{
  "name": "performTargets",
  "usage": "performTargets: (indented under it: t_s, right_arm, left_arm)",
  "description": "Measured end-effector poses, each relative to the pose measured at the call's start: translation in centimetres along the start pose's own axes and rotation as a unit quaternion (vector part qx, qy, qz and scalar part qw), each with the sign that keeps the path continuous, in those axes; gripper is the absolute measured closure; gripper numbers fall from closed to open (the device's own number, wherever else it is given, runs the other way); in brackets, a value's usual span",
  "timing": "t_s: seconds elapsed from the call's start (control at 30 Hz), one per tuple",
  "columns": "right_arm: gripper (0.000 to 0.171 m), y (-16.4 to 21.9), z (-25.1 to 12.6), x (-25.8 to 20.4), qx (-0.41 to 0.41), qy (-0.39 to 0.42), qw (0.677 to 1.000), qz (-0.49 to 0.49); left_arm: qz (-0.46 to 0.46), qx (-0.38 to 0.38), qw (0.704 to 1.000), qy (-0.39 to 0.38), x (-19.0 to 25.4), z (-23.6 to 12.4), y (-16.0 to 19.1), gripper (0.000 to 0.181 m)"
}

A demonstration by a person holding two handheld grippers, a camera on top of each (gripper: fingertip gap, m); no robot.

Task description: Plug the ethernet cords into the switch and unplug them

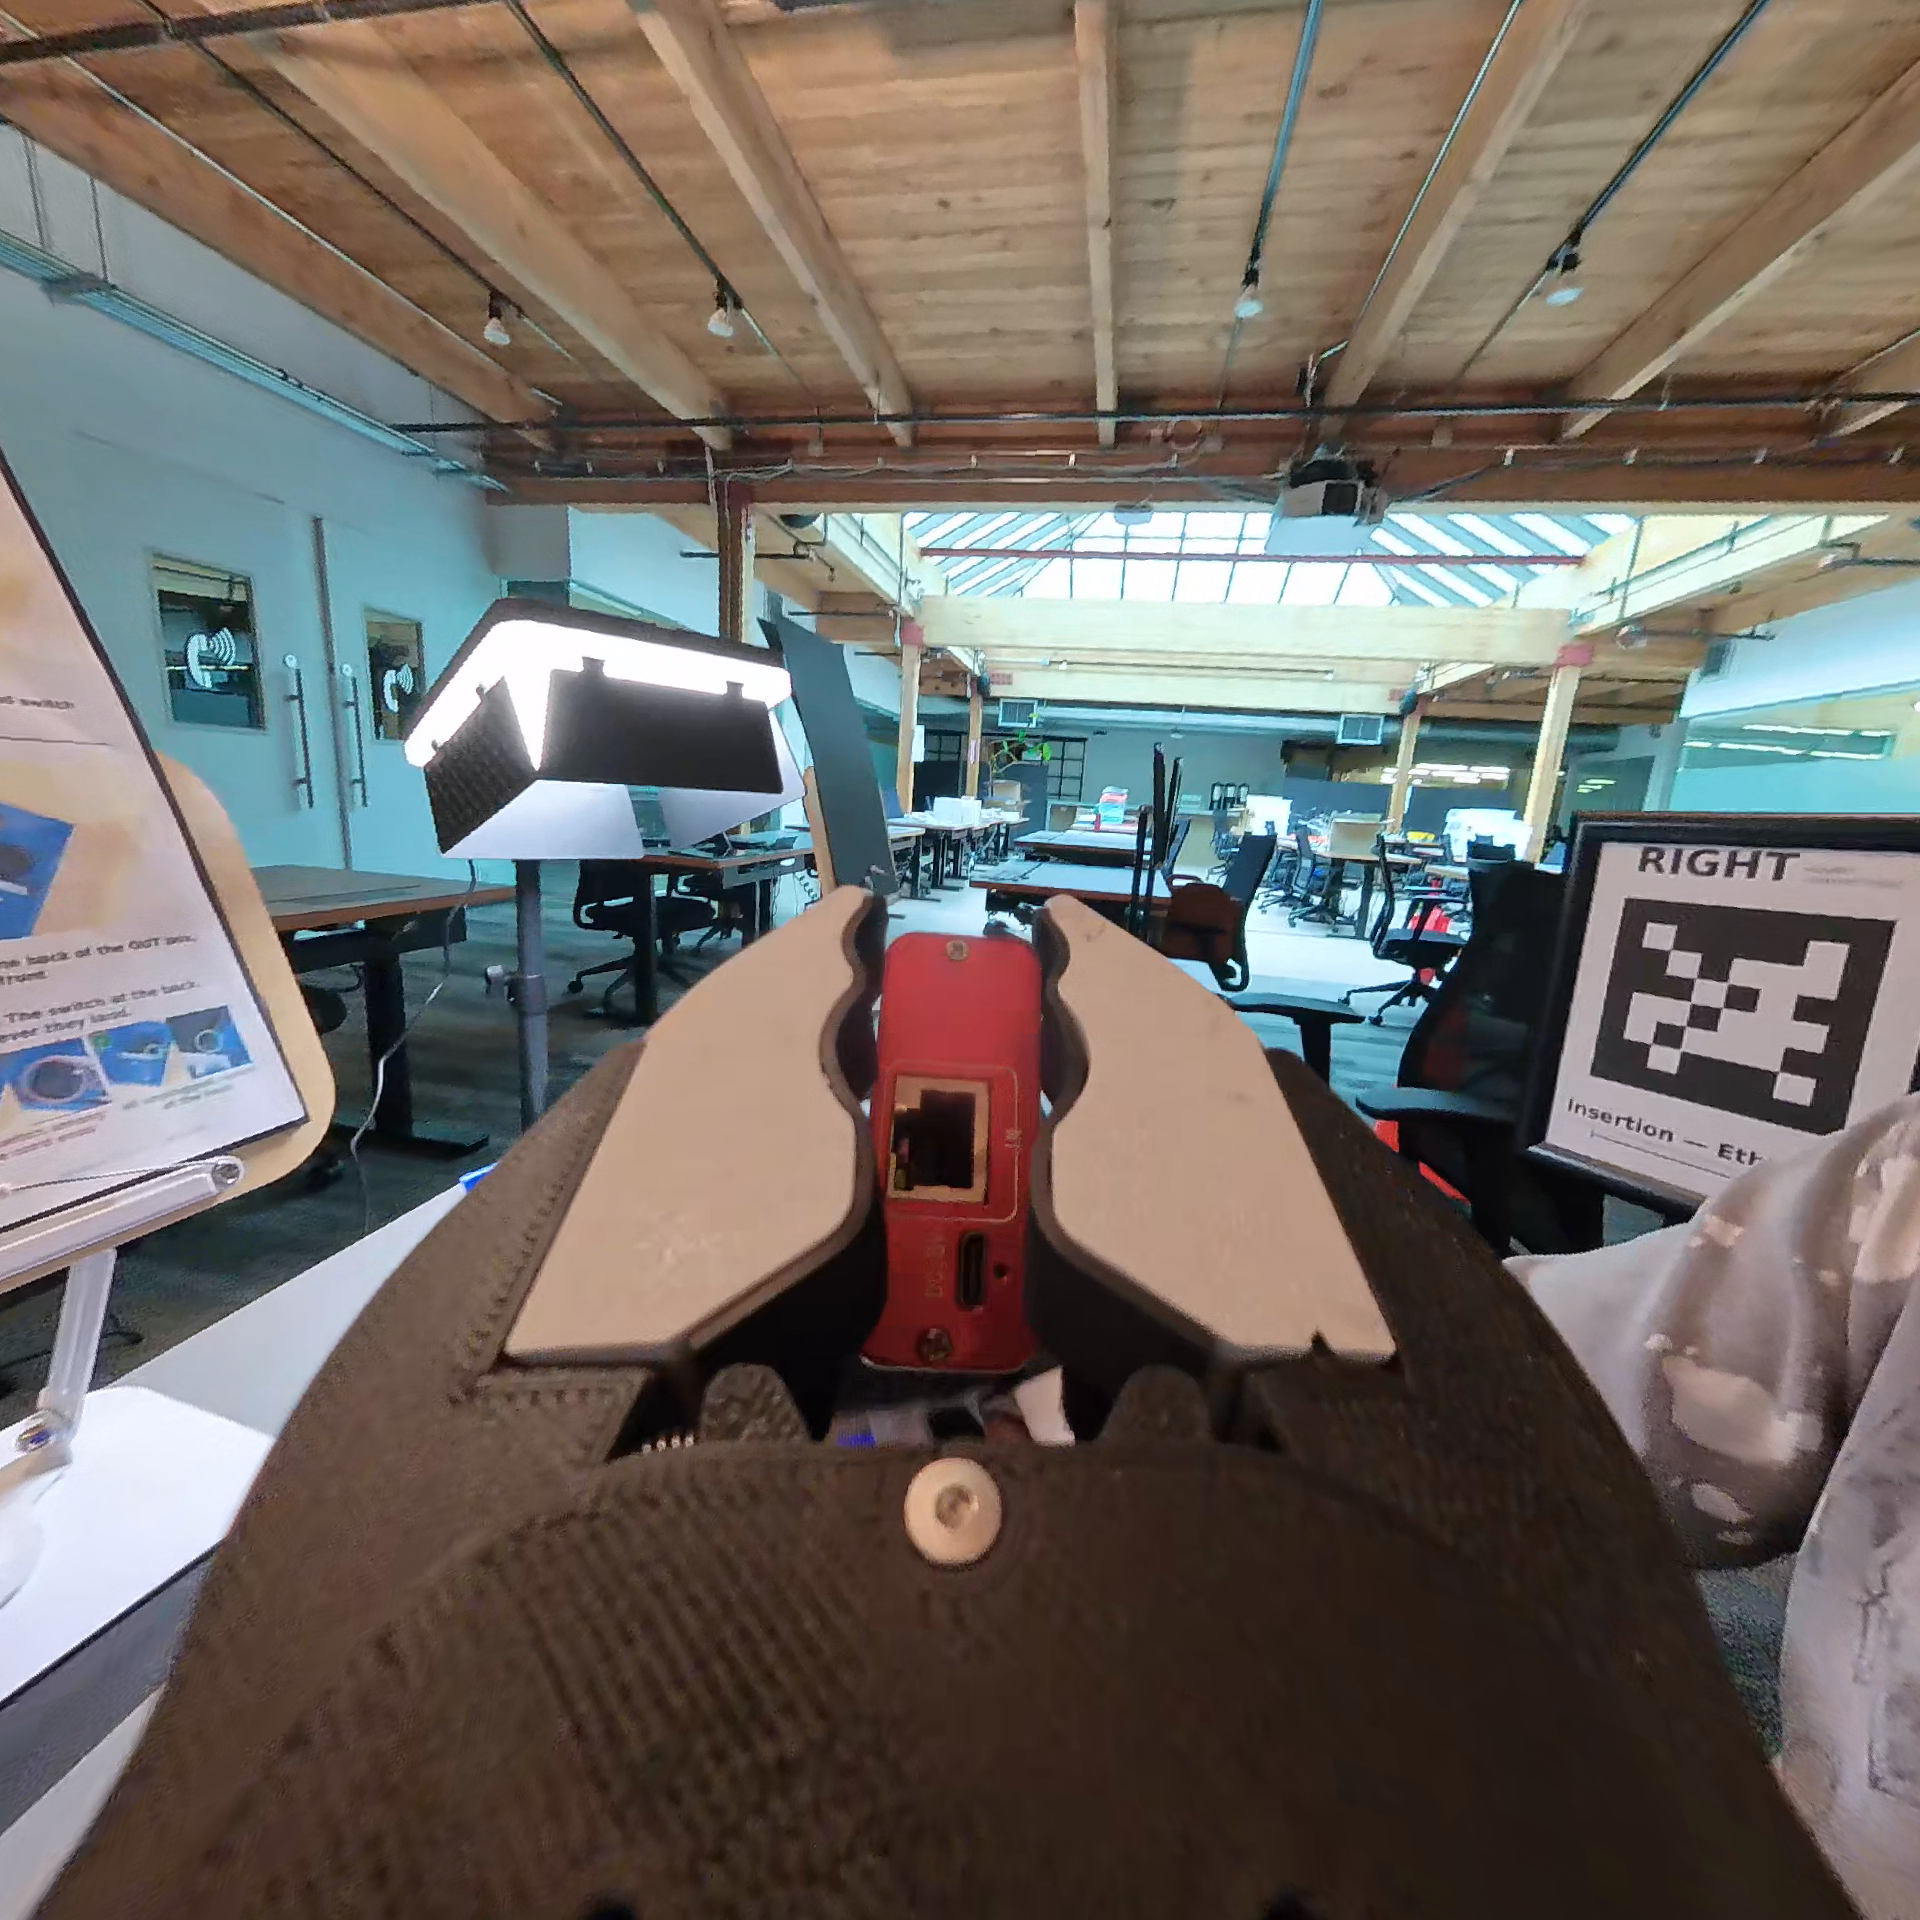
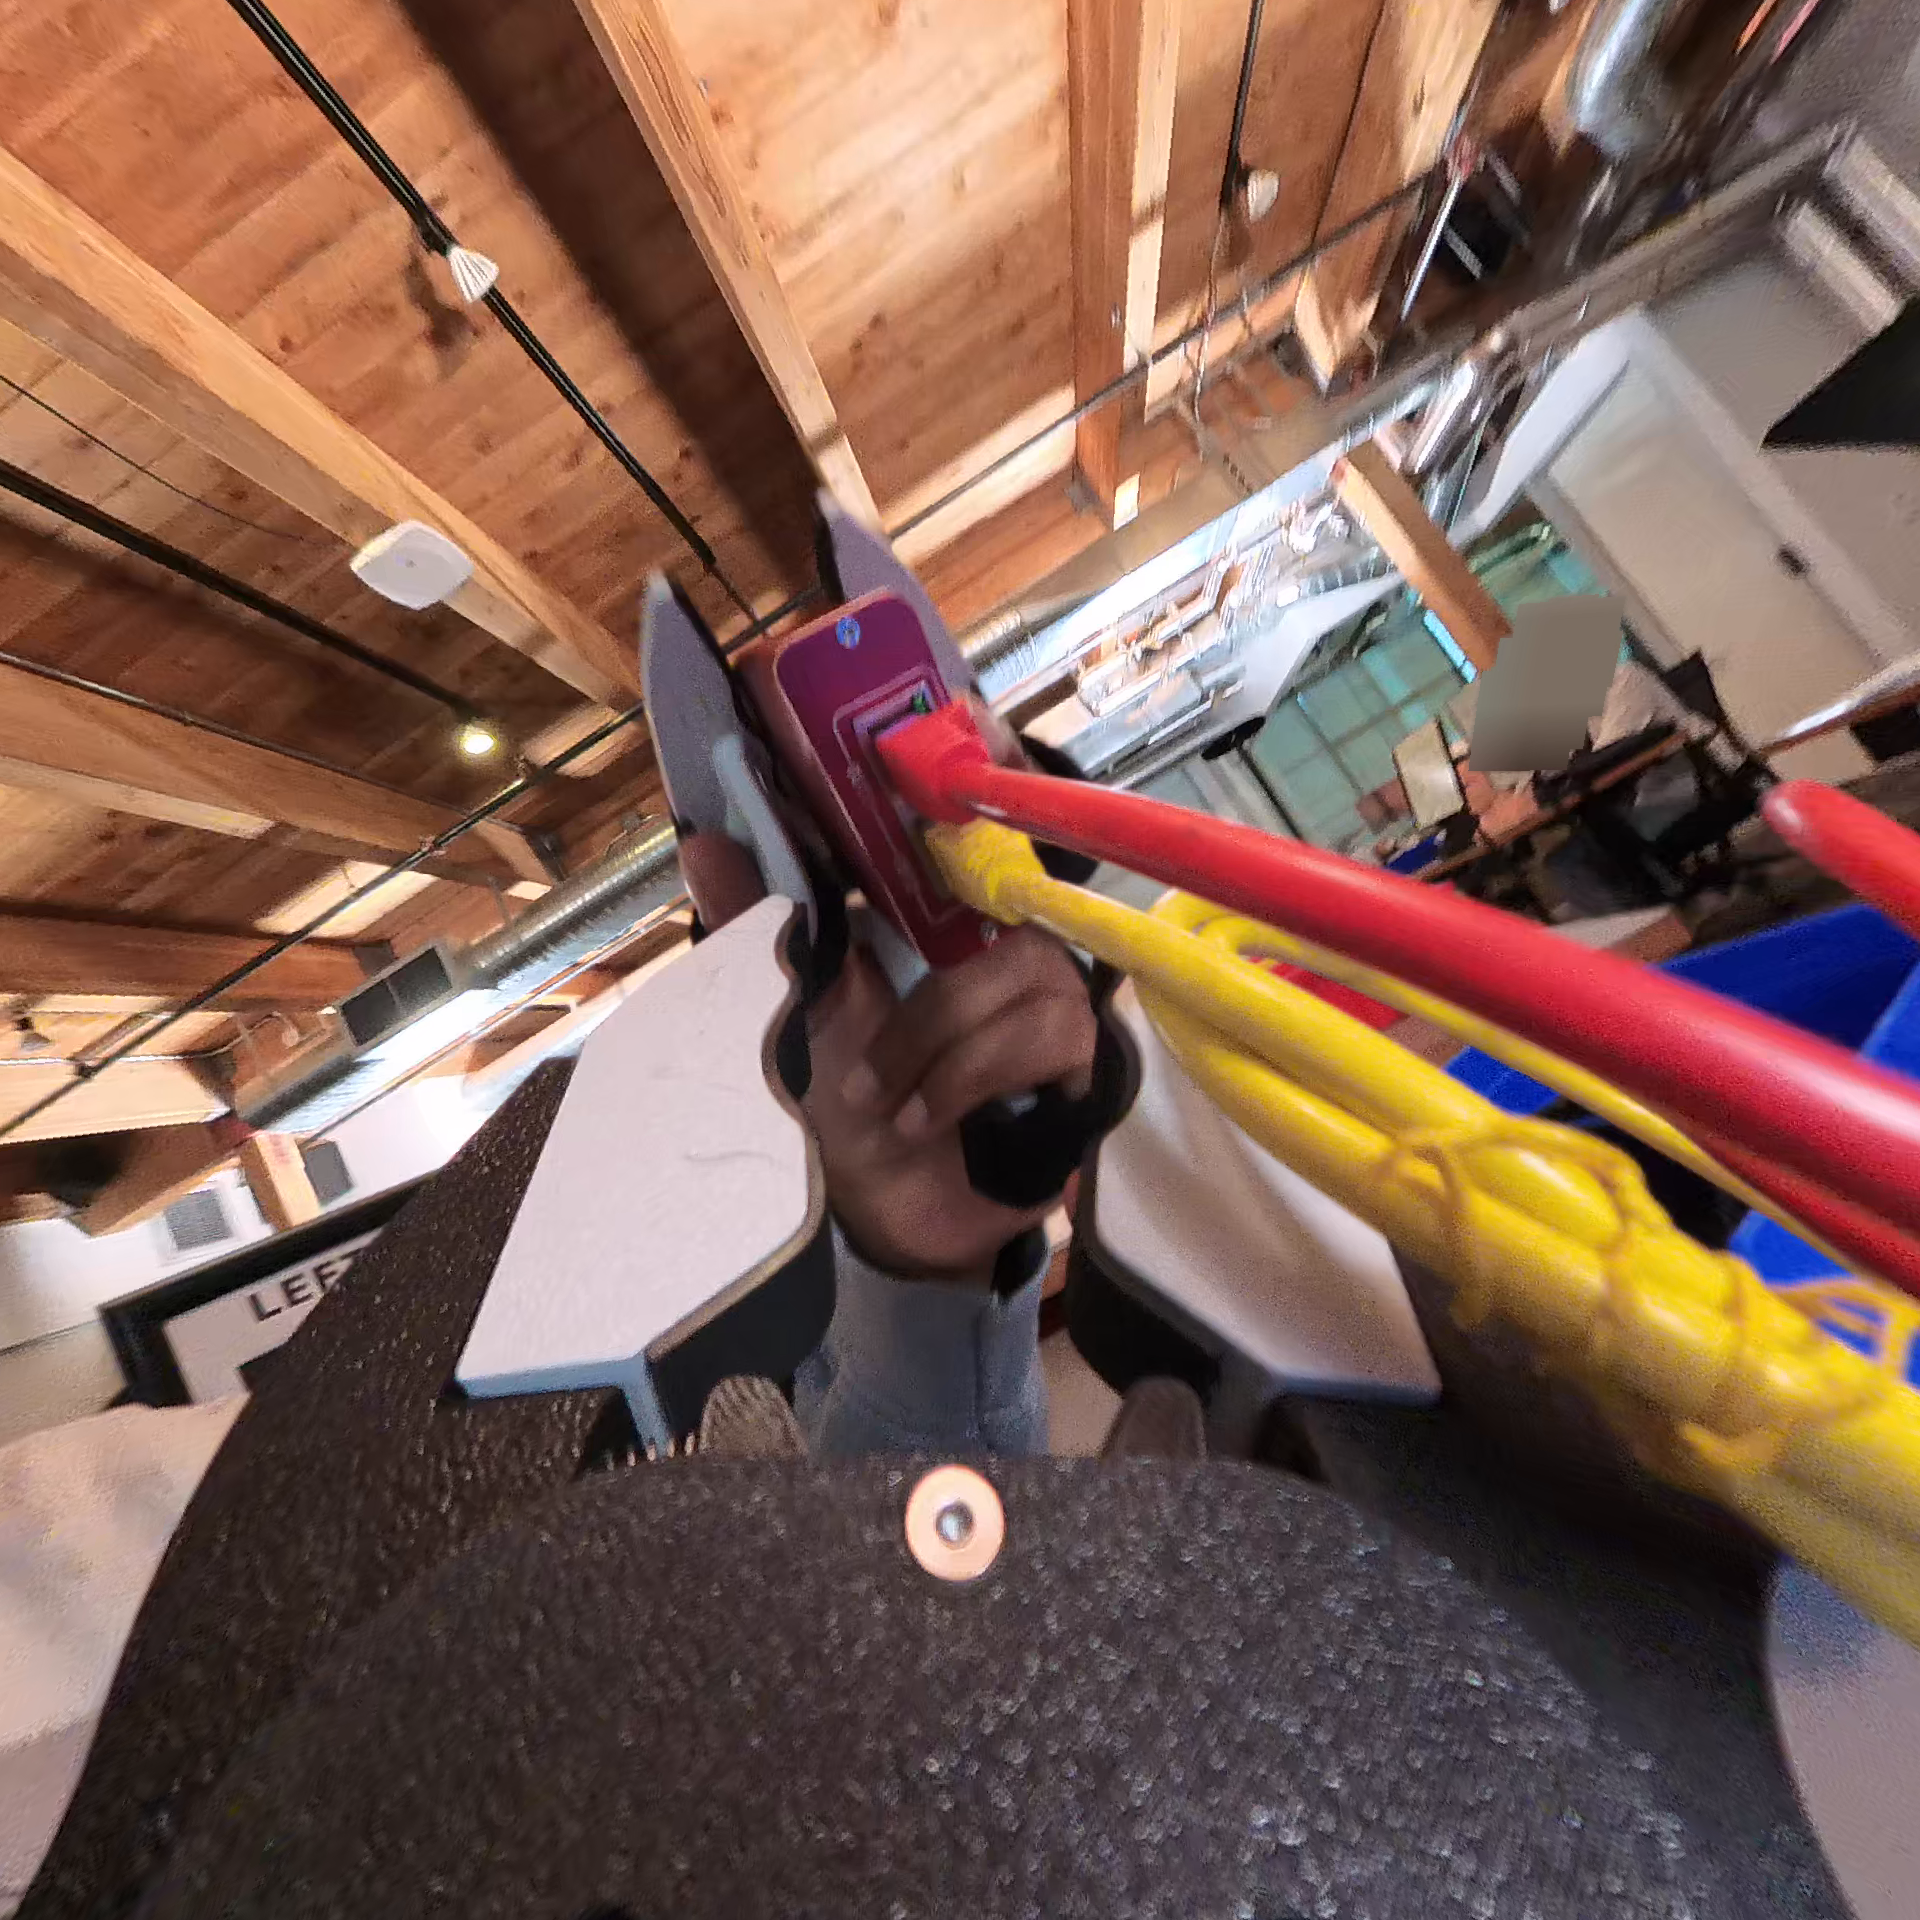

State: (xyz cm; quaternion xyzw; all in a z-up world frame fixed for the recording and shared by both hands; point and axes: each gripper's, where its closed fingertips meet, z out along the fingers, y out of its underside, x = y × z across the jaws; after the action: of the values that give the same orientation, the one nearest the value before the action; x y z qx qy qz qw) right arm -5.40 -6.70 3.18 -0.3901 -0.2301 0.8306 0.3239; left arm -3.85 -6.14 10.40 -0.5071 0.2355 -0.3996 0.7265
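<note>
Cords first: a red cord (image 2: 1351,894) and a yellow cord (image 2: 1299,1049) both sit in ports on one face of the red switch (image 2: 862,769), so we judge the plugging half done and unplugging next.

Our left gripper (image 1: 958,920) is clamped on the switch (image 1: 956,1143), holding it up in the air well above the desk (image 1: 156,1538), with the two fingers pressing its long sides. In the left wrist view the face turned to us shows one empty port and a small slot below it.

Our right gripper (image 2: 956,997) stands parted with nothing between its fingers. Through the gap we see the hand (image 2: 935,1101) that holds the left gripper, and the cords run past on the right, outside the fingers.

The next move, as we judge it, calls for bringing the right gripper onto one plug close to the switch, pressing its latch and drawing straight out along the port while the left keeps the switch firm.

Room around the switch looks open. The stand with the printed sheet (image 1: 104,935) rises near the desk's left edge, and the framed marker card (image 1: 1745,1008) stands to the right, both clear of the switch.
</note>
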Motion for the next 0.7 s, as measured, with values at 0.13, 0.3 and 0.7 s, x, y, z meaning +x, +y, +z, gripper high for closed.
performTargets:
  t_s: [0.13, 0.3, 0.7]
  right_arm:
    - [0.12, -3.0, -0.3, -1.7, -0.018, 0.002, 0.993, -0.121]
    - [0.131, -3.1, -0.8, -1.3, -0.115, 0.044, 0.952, -0.28]
    - [0.14, -2.1, -1.8, -1.0, -0.206, 0.02, 0.938, -0.277]
  left_arm:
    - [-0.017, -0.019, 1.0, 0.009, 0.3, 0.5, 0.8, 0.153]
    - [-0.087, -0.046, 0.994, 0.042, 0.3, 1.0, 2.4, 0.153]
    - [-0.099, -0.181, 0.973, 0.099, 0.7, 0.2, 6.5, 0.153]
